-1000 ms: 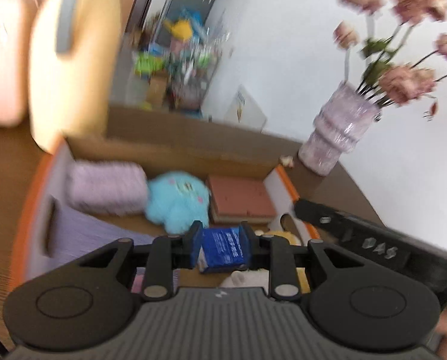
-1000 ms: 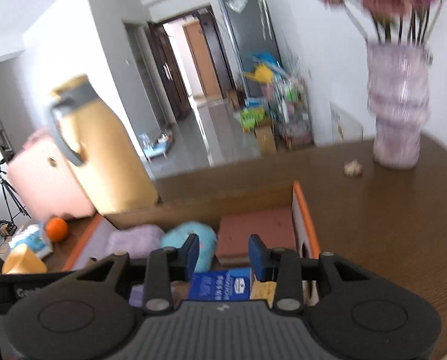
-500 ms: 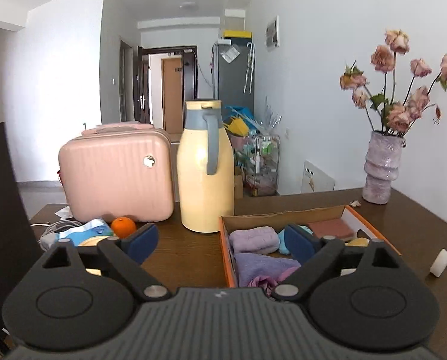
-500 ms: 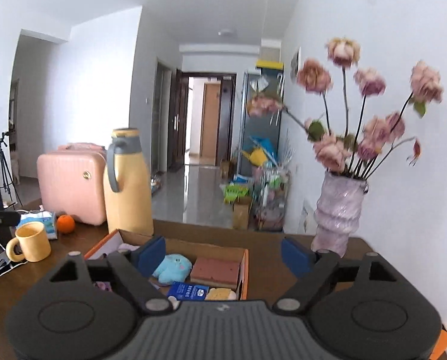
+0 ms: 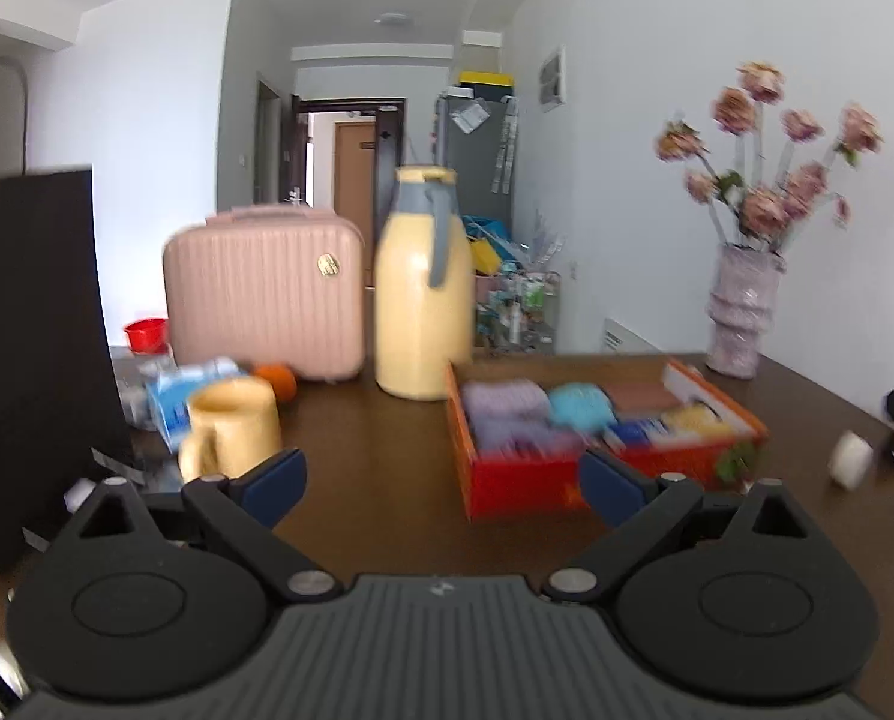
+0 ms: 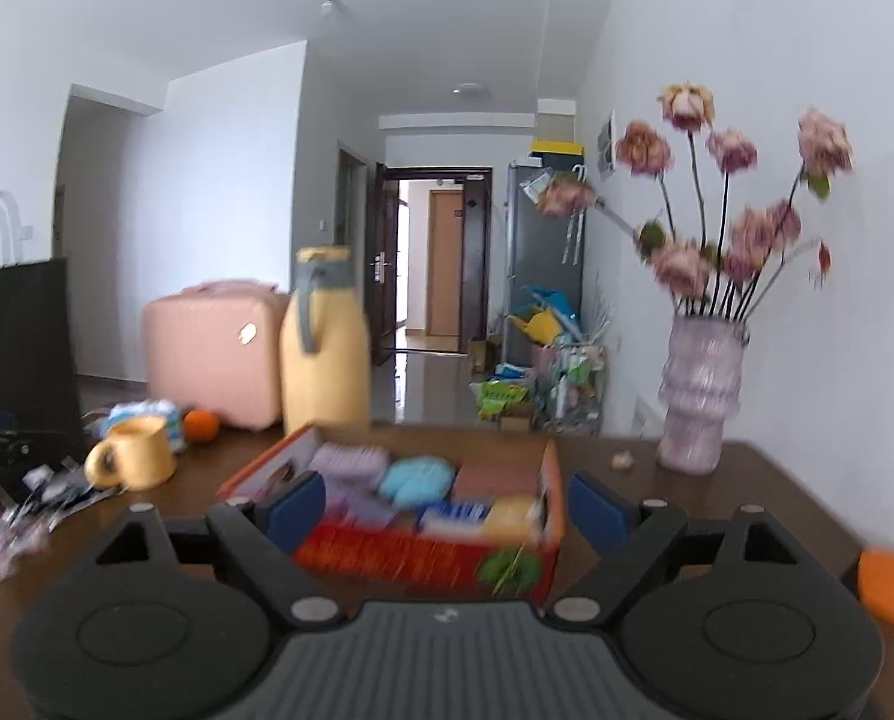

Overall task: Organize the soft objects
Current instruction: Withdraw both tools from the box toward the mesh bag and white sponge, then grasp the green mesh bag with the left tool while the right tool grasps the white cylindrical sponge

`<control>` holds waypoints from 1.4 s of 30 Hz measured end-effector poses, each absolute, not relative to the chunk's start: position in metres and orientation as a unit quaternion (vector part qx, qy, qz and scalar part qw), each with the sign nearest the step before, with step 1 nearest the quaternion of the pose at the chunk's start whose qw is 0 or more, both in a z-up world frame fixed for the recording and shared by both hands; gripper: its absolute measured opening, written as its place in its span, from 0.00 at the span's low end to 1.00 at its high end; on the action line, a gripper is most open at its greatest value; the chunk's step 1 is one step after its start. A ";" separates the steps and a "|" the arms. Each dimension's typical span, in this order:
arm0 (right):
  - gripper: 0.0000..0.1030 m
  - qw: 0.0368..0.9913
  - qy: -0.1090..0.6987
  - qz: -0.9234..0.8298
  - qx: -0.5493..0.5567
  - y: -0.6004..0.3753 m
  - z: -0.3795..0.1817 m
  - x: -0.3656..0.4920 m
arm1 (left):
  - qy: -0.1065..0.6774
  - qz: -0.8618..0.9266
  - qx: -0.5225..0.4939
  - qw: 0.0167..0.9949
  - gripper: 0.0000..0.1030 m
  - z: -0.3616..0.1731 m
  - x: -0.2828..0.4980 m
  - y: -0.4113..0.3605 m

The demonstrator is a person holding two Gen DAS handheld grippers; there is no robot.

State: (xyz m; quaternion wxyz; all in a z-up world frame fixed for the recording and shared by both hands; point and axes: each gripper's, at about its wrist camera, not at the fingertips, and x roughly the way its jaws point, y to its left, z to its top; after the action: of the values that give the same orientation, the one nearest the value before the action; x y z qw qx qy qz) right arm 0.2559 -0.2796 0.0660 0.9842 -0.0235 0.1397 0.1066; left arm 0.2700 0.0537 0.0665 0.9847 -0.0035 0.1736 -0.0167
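While both grippers are hanging empty over the table (image 5: pixel 387 516), the left gripper (image 5: pixel 441 483) and the right gripper (image 6: pixel 447 507) are each showing blue pads spread wide with nothing between them.

Step in hand, as a judgement: a check of the packed box, or a pull-back from it. Doing it well is calling for level, steady wrists, since both views are blurring, and for a look along each row for anything riding above the rim.

Orange cardboard box (image 5: pixel 531 483): sitting on the table just ahead, holding the soft objects. Front row: a blue packet (image 6: pixel 453 517) and a yellow soft piece (image 6: pixel 510 516). Back row: a lilac folded cloth (image 5: pixel 504 399), a light-blue plush toy (image 5: pixel 582 407) and a reddish-brown pad (image 5: pixel 642 397).

Beyond the box: a yellow thermos jug (image 5: pixel 423 300), a pink suitcase (image 5: pixel 264 294), a lilac vase of dried flowers (image 5: pixel 741 312).

Left view only: a small white roll (image 5: pixel 849 459) lying well apart to the box's right. Right view only: the near orange corner of some object (image 6: pixel 888 591), a small crumpled scrap (image 6: pixel 621 461) near the vase. A yellow mug (image 6: pixel 138 462) and an orange (image 6: pixel 201 425) are showing in both.
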 end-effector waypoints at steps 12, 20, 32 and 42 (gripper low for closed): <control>0.85 0.966 0.222 0.123 0.039 -0.270 -0.038 0.152 | 0.246 -0.064 -0.038 0.966 0.97 -0.035 0.161 0.035; 0.85 0.966 0.223 0.125 0.026 -0.265 -0.040 0.158 | 0.243 -0.074 -0.029 0.967 0.97 -0.034 0.170 0.025; 0.84 0.974 0.223 0.044 0.014 -0.313 -0.035 0.215 | 0.263 -0.101 -0.024 0.959 0.99 -0.039 0.208 -0.002; 0.85 0.966 0.253 -0.059 -0.003 -0.418 -0.042 0.354 | 0.295 -0.103 -0.011 0.950 0.54 -0.060 0.277 -0.047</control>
State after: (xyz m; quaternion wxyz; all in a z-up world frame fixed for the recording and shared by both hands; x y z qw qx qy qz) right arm 0.3542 -0.4183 -0.0423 0.9657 -0.0026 0.2528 -0.0592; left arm 0.2766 -0.0473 -0.0601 0.9498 -0.0109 0.2951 -0.1033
